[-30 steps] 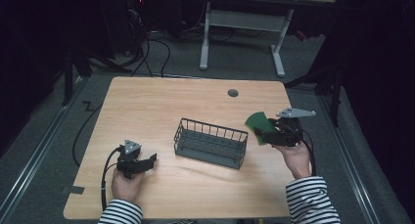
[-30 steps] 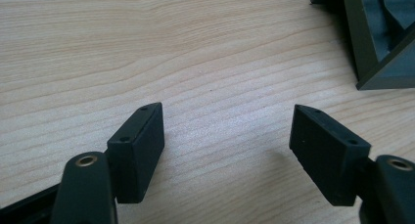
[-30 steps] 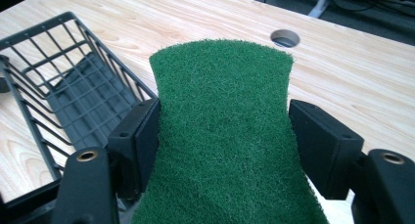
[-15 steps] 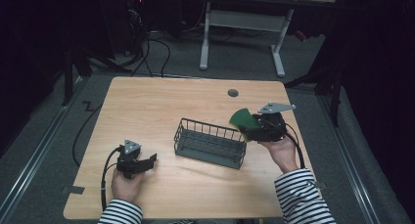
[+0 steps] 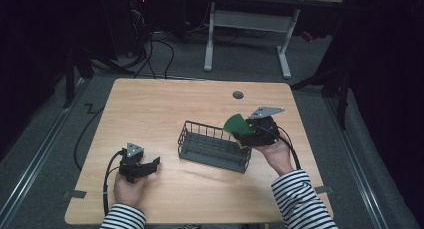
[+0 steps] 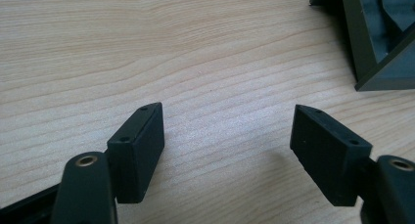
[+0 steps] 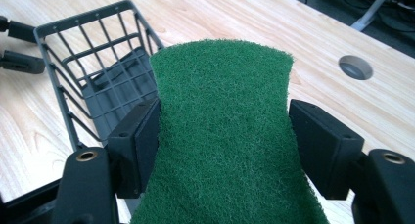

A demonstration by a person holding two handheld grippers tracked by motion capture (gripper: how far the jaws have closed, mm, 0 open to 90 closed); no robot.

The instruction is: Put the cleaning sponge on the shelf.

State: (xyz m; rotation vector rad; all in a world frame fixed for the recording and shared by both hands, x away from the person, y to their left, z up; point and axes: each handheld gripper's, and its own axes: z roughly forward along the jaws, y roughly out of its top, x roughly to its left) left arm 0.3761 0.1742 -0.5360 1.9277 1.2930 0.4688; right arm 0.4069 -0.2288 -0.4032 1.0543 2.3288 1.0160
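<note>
— Where's the green scouring pad (image 7: 222,136) at this moment?

— Clamped in the right tongs (image 5: 248,135), over the right-hand end of the dark wire basket (image 5: 214,148). In the right gripper view the two black pads press on its long edges and pinch it in at the waist, so the pad bows a little between them. It hangs in the air, clear of the counter (image 5: 165,104).

— And the basket itself?

— It stands on the counter near the middle, slightly to the right, with a dark tray-like floor inside the wire walls. The pad's upper corner reaches just past the basket's rim in the high view.

— What about the other hand?

— The left tongs (image 5: 141,167) rest low at the near left of the counter, well apart from the basket. In the left gripper view the jaws stand wide apart with bare wood between them, and a corner of the basket shows at the upper right.

— Anything else on the counter?

— A round cable hole (image 5: 238,95) toward the far edge.
</note>
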